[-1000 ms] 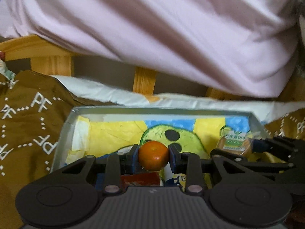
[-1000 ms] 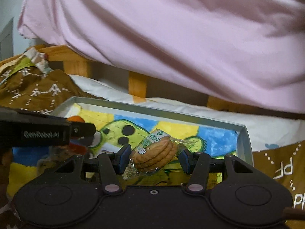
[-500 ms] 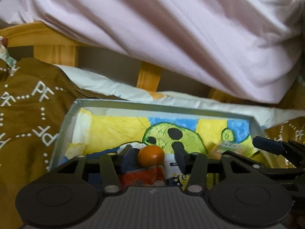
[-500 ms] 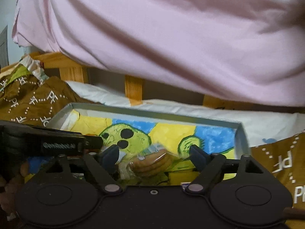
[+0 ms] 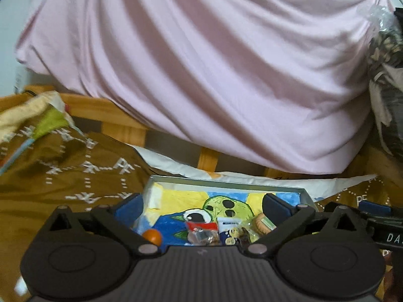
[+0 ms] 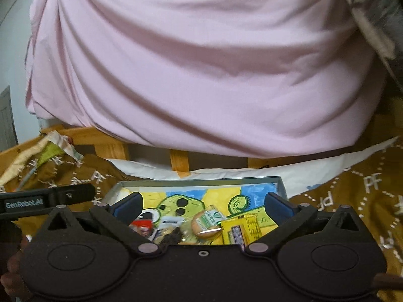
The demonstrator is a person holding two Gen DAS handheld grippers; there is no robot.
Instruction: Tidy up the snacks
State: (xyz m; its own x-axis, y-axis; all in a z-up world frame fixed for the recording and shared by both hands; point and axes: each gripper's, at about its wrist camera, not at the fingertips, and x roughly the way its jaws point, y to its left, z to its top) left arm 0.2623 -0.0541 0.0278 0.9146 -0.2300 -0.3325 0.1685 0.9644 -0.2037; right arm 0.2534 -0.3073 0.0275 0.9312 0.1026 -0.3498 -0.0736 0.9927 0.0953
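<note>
1. Left gripper (image 5: 201, 205): I read its jaws as spread wide and opening. No pad presses on anything. The orange (image 5: 152, 236) lies in the tray (image 5: 226, 181) below, near the left finger's linkage, and nothing grips it.

2. Right gripper (image 6: 202, 203): its jaws are likewise wide and opening. The biscuit pack (image 6: 205, 221) lies in the tray (image 6: 201, 181) between the two fingers as seen from the right wrist, but the pads stand well clear of it on both sides.

3. Tray contents, left wrist view: the orange sits at the near left. A red packet (image 5: 201, 226) and a white-and-blue packet (image 5: 228, 229) lie side by side near the middle. The biscuit pack (image 5: 263, 224) lies to their right.

4. Tray contents, right wrist view: a yellow box (image 6: 241, 229) lies just right of the biscuit pack and touches it. The red packet (image 6: 142, 225) is at the left, partly hidden by the gripper body.

5. The tray floor shows a green cartoon figure on yellow and blue. The tray rests on a brown blanket (image 5: 75, 176) with white lettering.

6. A pink sheet (image 5: 201, 63) fills the upper part of both views. Wooden slats (image 6: 178, 159) show beneath it.
</note>
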